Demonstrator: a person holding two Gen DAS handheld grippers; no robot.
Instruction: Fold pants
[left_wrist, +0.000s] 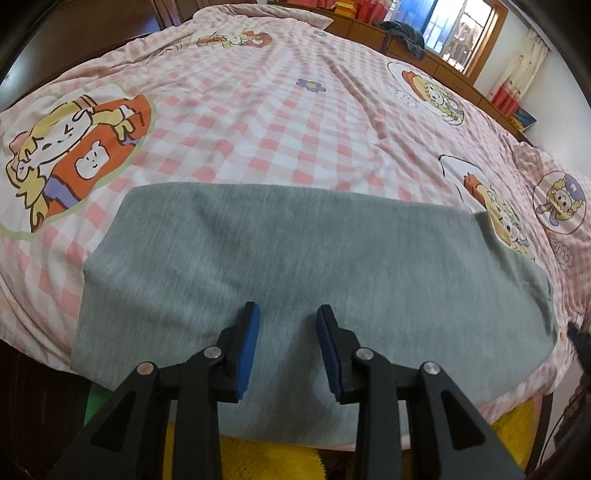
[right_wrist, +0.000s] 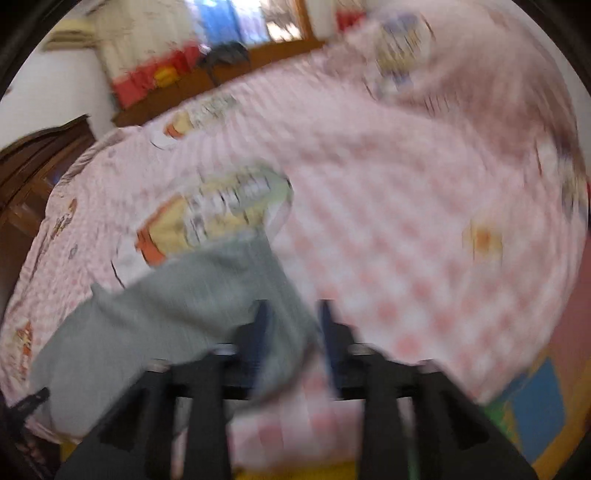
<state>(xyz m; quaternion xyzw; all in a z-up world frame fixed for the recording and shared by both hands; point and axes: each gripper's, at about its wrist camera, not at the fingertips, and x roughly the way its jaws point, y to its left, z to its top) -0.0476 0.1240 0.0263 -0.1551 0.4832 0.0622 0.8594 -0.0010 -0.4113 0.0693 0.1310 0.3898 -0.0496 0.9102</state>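
Two hand-held grippers | left (left_wrist: 288, 314) spread above folded grey pants (left_wrist: 295, 258); right (right_wrist: 293, 314) blurred, spread at pants' edge

pants (left_wrist: 295, 258) – grey heathered knit cloth, matt, soft | bedsheet (left_wrist: 258, 122) – pink-checked printed cotton, matt, lightly creased | left gripper (left_wrist: 288, 332) – black matt plastic, shiny metal pins, blue rubbery pads | headboard (left_wrist: 85, 29) – dark glossy wood

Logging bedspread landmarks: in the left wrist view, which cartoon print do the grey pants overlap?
The yellow-haired print at the pants' far right corner; the big orange print at left lies clear.
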